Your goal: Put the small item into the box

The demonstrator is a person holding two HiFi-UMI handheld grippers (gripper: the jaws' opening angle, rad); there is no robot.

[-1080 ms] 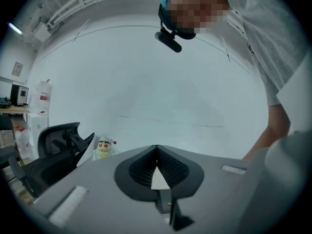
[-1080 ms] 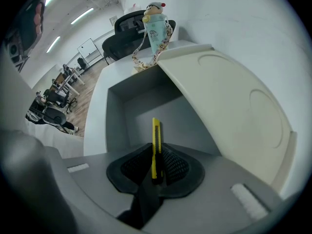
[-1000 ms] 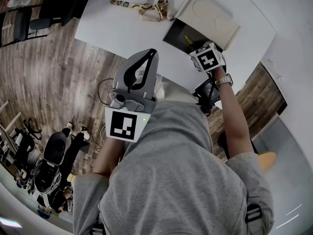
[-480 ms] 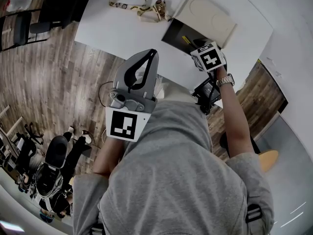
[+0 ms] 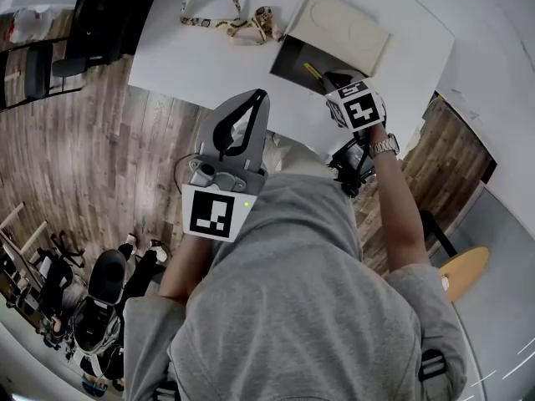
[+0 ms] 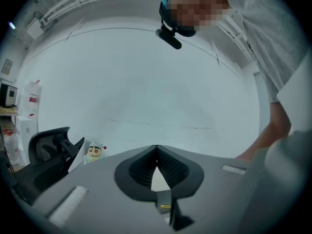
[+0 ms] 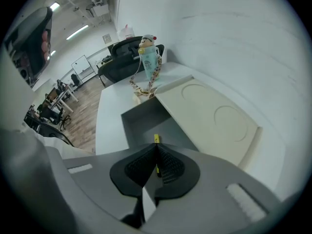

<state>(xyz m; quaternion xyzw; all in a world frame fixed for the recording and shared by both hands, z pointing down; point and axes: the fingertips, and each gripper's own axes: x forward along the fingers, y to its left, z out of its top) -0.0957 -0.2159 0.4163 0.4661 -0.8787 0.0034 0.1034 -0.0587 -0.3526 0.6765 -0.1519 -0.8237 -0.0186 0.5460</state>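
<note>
Pinching the yellow item (image 7: 156, 139) between closed jaws, the right gripper (image 7: 156, 146) is hovering over the open box (image 7: 141, 116). Lowering it nearer the bottom before releasing is looking wisest. The left gripper (image 6: 156, 149) is idling, jaws together, empty.

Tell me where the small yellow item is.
Right gripper view: the yellow item lies inside the open box, just beyond the closed jaws of the right gripper, left of the cream lid.

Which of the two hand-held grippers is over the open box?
The right hand-held gripper, beyond the wrist with the watch, hangs over the grey box. The left hand-held gripper is held back by the person's chest, aimed at a wall.
</note>
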